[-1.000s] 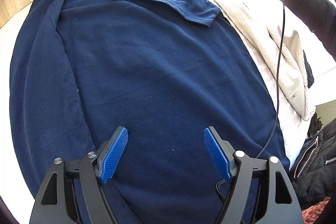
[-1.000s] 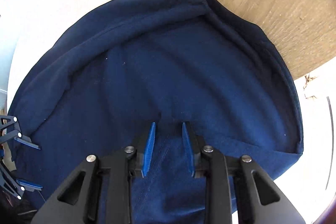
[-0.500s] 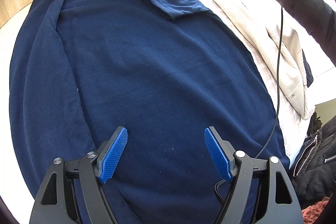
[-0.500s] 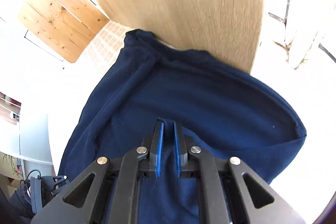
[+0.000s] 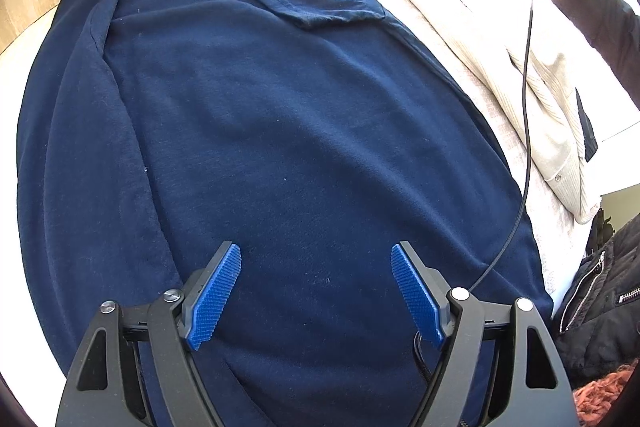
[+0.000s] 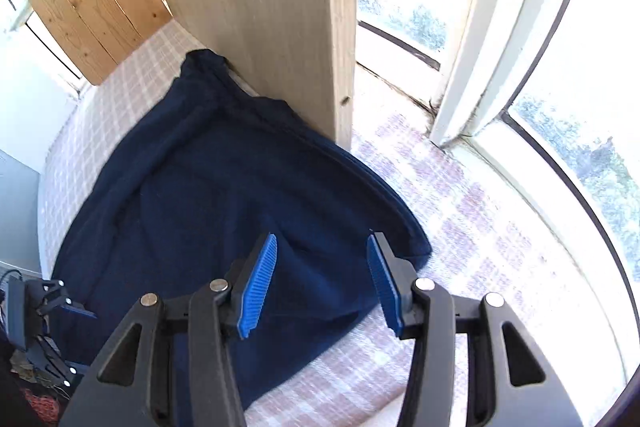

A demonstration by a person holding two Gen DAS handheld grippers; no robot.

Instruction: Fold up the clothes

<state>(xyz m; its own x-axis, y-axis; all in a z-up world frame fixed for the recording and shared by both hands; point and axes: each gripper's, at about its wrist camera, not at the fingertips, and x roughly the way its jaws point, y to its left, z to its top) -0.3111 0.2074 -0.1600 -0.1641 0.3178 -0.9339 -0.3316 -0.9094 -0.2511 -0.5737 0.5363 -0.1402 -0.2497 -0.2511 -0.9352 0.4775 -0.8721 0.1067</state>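
Navy shirt (image 5: 280, 131) flat beneath left gripper (image 5: 316, 291), jaws apart, right gripper (image 6: 322, 283) above it, jaws opening, empty

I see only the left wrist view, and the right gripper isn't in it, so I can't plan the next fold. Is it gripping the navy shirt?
Observer: No. The right gripper hangs above the navy shirt. Its jaws are opening and its pads press on no cloth.
Operator: What lies beyond the shirt on that side?
Observer: Bare checked cover, running up to a window.
Operator: Where does the shirt's far corner end?
Observer: It appears to lie against the foot of the wooden panel.
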